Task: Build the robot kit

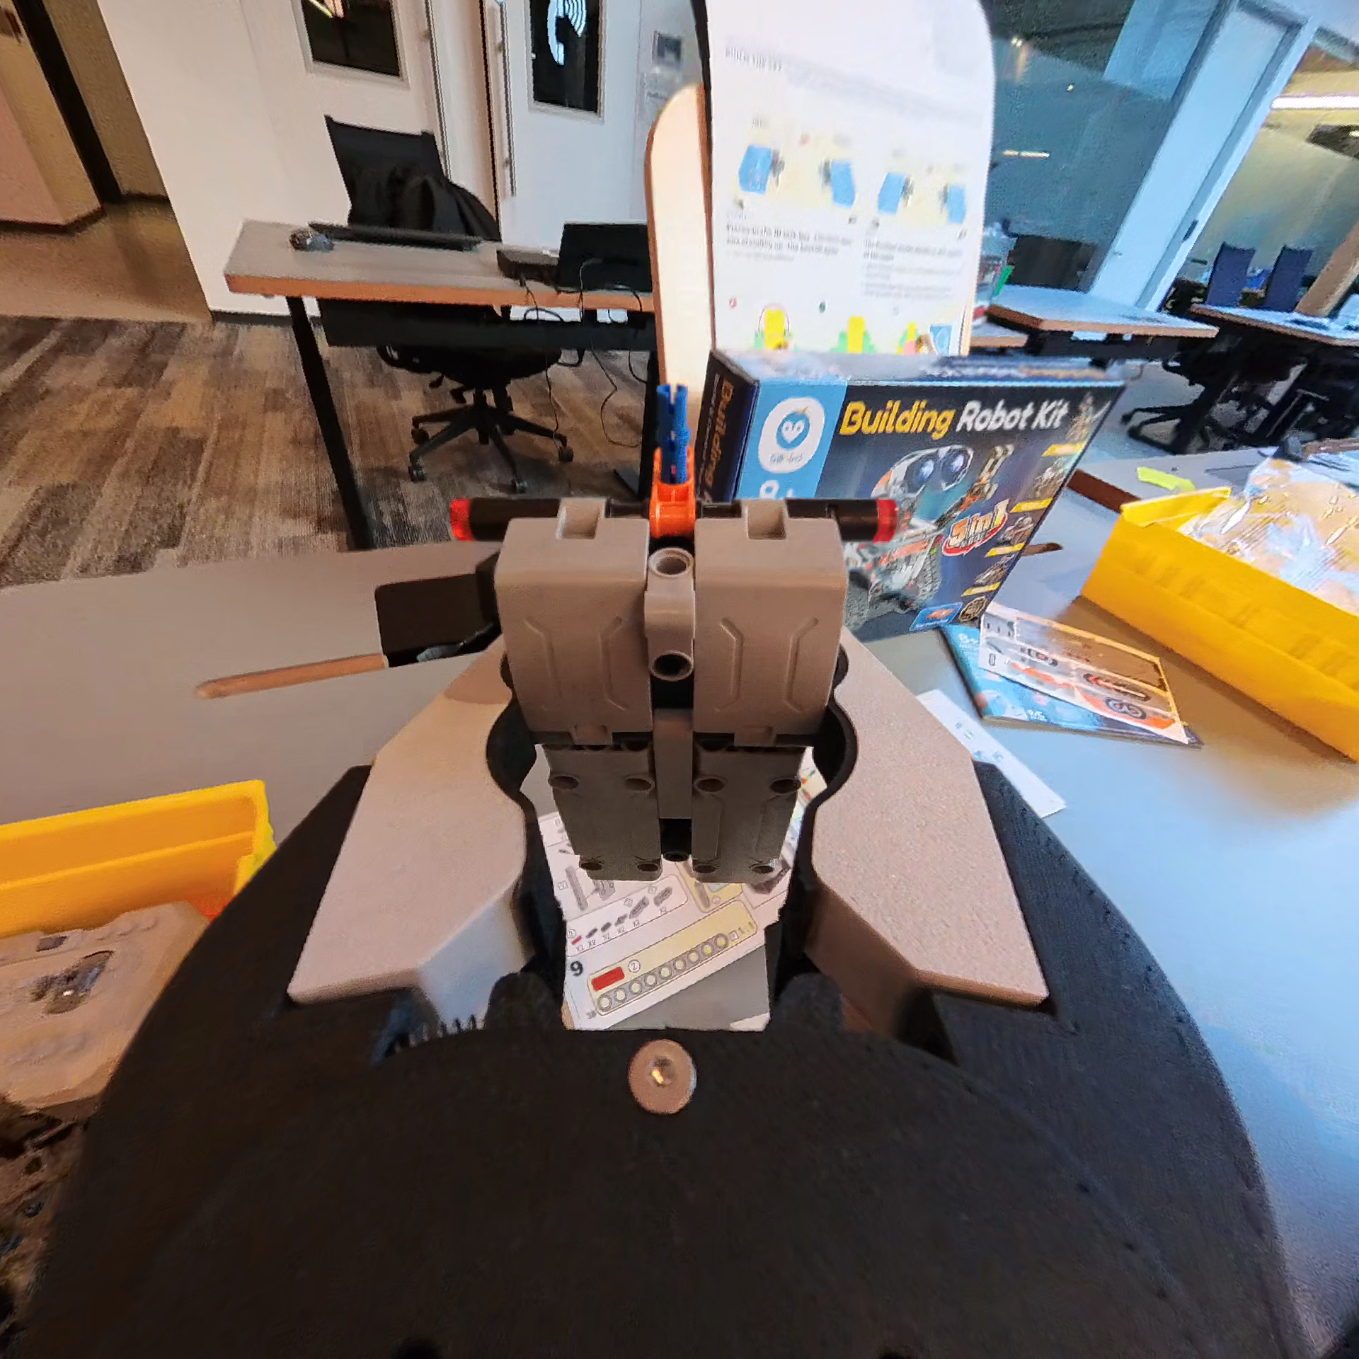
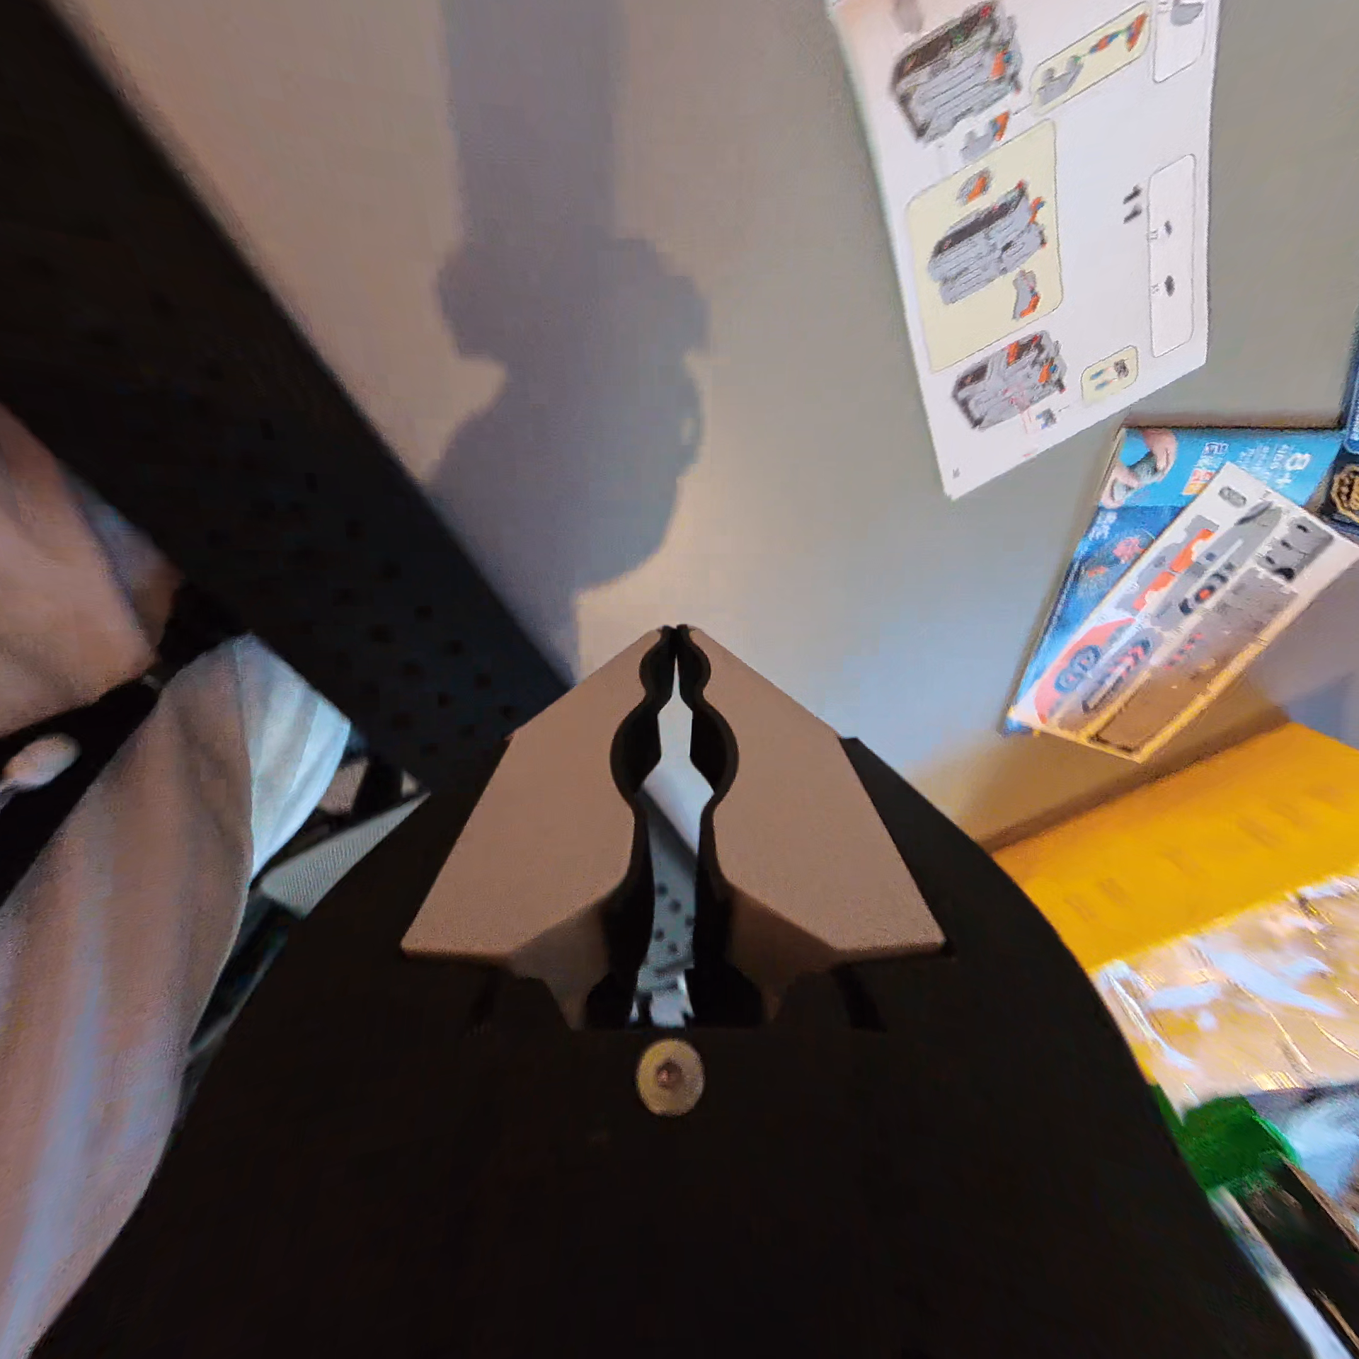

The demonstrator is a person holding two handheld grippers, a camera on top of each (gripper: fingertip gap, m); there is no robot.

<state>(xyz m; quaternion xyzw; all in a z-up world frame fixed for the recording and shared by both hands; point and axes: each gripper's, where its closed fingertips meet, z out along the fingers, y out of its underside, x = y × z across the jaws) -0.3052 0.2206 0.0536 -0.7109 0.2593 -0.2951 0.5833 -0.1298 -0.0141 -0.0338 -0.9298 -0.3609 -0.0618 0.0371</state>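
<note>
My left gripper [image 1: 673,684] is shut on a grey brick assembly [image 1: 588,632] and holds it upright above the grey table [image 1: 147,647]. A black axle with red ends [image 1: 515,515] runs across the assembly's top. An orange connector [image 1: 671,507] with a blue pin [image 1: 673,419] stands on the axle's middle. An instruction sheet [image 1: 662,949] lies under the gripper. My right gripper [image 2: 676,632] is shut and empty, with its tips over bare table [image 2: 772,441]. The nearest things to it are an instruction sheet [image 2: 1044,220] and a booklet [image 2: 1176,588] to its right.
A robot kit box [image 1: 919,478] stands behind the assembly, below an upright printed sheet [image 1: 846,184]. Yellow bins sit right [image 1: 1213,610] and left [image 1: 125,846]. A black tool with a wooden handle [image 1: 426,610] lies left. A person's sleeve [image 2: 110,882] and a black perforated part [image 2: 257,441] fill the right view's left. The grippers' ends are close to 30 centimetres from one another.
</note>
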